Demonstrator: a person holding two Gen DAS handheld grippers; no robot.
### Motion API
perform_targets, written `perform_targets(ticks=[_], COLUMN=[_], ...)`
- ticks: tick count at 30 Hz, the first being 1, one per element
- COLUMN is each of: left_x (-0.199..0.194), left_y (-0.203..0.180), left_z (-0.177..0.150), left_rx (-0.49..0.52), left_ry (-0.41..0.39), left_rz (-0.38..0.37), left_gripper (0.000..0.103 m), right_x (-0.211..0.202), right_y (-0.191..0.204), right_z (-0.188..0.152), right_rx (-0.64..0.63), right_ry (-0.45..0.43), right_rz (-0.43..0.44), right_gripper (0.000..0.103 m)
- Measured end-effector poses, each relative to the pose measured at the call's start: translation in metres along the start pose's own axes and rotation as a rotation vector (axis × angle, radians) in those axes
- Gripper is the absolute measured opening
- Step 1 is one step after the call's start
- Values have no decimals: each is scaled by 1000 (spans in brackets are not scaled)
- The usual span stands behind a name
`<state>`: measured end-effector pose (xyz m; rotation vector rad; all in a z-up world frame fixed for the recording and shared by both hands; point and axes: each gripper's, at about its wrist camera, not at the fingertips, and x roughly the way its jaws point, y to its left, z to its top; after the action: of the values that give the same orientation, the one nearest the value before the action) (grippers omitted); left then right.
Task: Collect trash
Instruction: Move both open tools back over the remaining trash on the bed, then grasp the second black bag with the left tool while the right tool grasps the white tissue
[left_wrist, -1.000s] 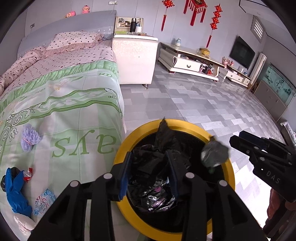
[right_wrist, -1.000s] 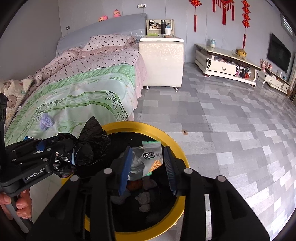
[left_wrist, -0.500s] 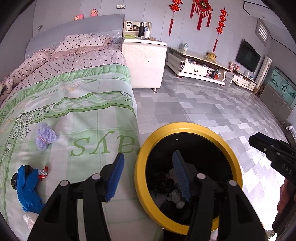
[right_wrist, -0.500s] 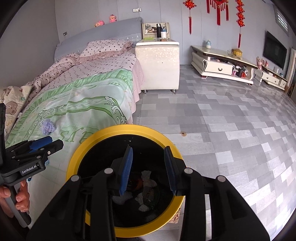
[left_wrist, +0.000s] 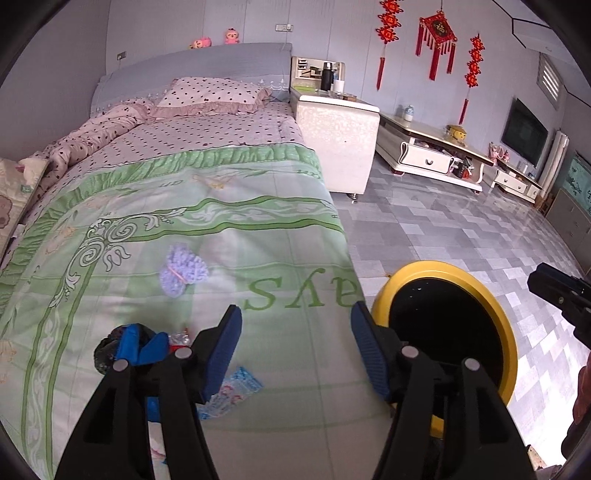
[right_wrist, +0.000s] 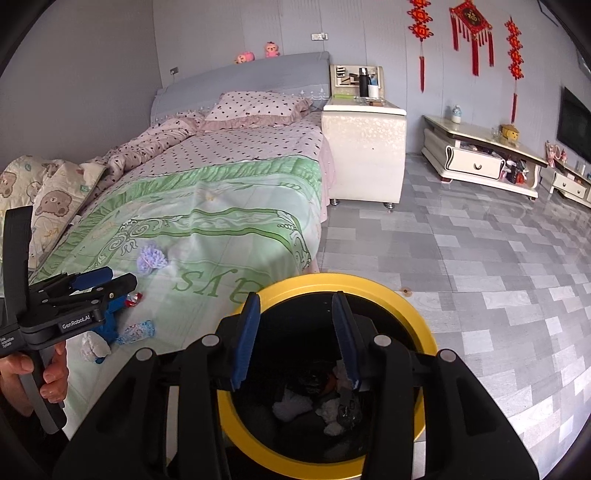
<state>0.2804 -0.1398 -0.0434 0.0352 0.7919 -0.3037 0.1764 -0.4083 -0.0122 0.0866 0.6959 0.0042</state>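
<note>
Yellow-rimmed and black inside, the trash bin stands on the grey floor just beside the foot of the bed. The right gripper hangs over the bin's mouth with its jaws opening and nothing between them; crumpled scraps lie at the bottom of the bin, below the blue pads, toward 6 o'clock. The left gripper is over the green bedspread, its jaws opening and empty, with the bin at its 3 o'clock. The trash still on the bed lies at its 9 o'clock: a blue glove with a black wad beside it, a small red-and-clear wrapper just past the left pad, and a clear printed packet partly hidden under that pad. A lilac fluffy bundle lies farther up the cover, toward 11 o'clock. A second ago both grippers were over the bin, the left one shut on a black bag and the right one on a snack packet; both items are now gone from the jaws, and the left gripper has swung away from the bin to the bed. In the right view a hand grips the left gripper's handle.
</note>
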Motion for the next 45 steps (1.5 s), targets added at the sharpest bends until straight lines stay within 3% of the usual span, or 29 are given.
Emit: perform_targets(ticks=[12, 24, 35, 45], left_x=[-1, 13, 30, 55], left_y=[97, 187, 221, 230], left_z=[-20, -53, -71, -64], left_rx=[-100, -186, -234, -241], left_ry=[20, 76, 111, 124], left_rz=[128, 215, 189, 124], left_gripper=[59, 59, 59, 58], right_x=[17, 64, 112, 140], right_y=[91, 186, 257, 294], right_z=[4, -25, -63, -86], right_rx=[-84, -152, -214, -270], right_ry=[3, 94, 227, 314], right_rz=[142, 329, 465, 510], right_gripper=[42, 42, 42, 42])
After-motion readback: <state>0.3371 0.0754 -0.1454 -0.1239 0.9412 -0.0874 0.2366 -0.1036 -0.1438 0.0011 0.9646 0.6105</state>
